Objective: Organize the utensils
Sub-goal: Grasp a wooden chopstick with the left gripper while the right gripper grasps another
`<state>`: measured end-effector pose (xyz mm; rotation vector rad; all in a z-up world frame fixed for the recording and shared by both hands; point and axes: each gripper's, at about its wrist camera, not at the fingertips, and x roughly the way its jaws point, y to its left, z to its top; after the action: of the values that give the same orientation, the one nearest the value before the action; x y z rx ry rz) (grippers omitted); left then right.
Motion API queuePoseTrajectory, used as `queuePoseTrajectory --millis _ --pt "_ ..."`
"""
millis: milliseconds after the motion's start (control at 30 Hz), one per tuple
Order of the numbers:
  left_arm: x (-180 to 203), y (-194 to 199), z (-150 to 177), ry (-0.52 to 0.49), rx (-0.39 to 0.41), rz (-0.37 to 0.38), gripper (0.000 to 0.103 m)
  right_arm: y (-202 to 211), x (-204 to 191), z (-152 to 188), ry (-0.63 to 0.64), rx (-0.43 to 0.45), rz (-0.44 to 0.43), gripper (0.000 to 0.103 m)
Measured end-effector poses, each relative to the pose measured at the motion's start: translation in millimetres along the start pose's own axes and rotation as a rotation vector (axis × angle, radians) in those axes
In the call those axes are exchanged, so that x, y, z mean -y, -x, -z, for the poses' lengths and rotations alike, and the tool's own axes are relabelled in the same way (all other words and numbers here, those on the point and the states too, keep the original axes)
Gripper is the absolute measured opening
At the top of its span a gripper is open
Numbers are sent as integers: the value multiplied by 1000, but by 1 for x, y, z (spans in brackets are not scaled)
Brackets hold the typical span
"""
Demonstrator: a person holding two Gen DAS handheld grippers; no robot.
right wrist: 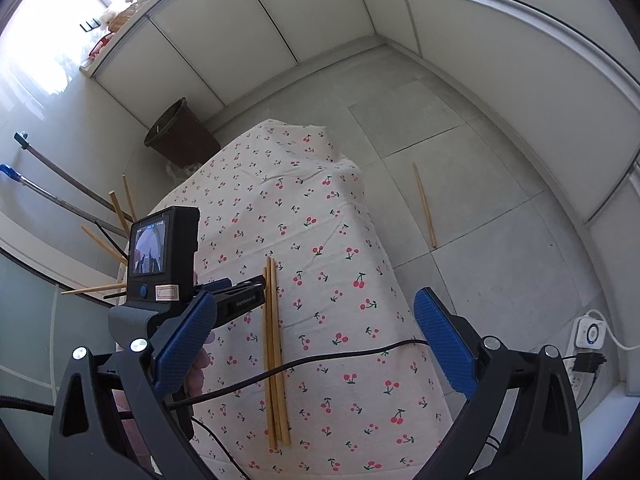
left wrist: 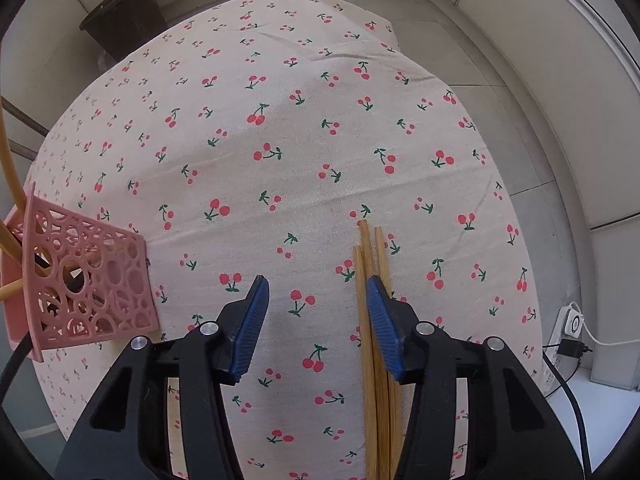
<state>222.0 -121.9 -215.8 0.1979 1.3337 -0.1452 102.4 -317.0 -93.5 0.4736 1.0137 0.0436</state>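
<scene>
A tiled room with pale panelled walls surrounds a small worktop (left wrist: 280,128) draped in a cherry-print cloth, with a dark bucket (right wrist: 182,134) standing on the floor just beyond its far corner. At the cloth's left edge stands a pink openwork holder (left wrist: 88,276), and a few sticks already lean out of it, so it looks to be where the utensils are meant to end up. The bundle of bamboo chopsticks (left wrist: 370,264) lies flat on the cloth, side by side and roughly parallel, well apart from that holder. The left claw (left wrist: 316,320) points steeply down over them with its jaws partly apart; the bundle runs beside the inner face of one blue pad, while the other pad stands clear over bare cloth, so nothing is pinched yet. Straddling the sticks across their length probably lets the pads gather them as one bundle. The right claw (right wrist: 316,344) hangs wide and empty above the near end of the same bundle, seemingly waiting its turn. A black cable (right wrist: 320,360) crosses over the chopsticks in the right wrist view and could snag a lift. One stray chopstick (right wrist: 425,206) lies on the floor beside the worktop, outside either claw's present reach.
</scene>
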Motion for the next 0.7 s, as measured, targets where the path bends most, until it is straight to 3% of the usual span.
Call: queuePoseTrajectory --millis 167,200,233,333,400,467,600,700 --pt "14 -15 -1 -38 -15 -18 37 -5 2 1 -6 -22 11 96" --pt "17 -15 -2 -50 -17 -12 29 -6 2 1 -3 -23 18 96" --pt "20 -15 -2 -56 -21 4 21 -6 3 1 -4 -21 25 96" --pt "22 -13 0 -64 -21 34 16 -9 7 -1 -25 -19 32 96" --pt "15 -14 3 -42 -14 81 7 -16 12 -3 -49 -41 13 96" --pt "5 -13 10 -24 -7 136 5 -26 14 -5 -72 -66 4 96" --pt "-6 1 45 -92 17 64 4 -57 -1 -9 -12 -88 35 96" --pt "-12 28 82 -172 76 24 5 -88 -19 -9 20 -122 -13 95"
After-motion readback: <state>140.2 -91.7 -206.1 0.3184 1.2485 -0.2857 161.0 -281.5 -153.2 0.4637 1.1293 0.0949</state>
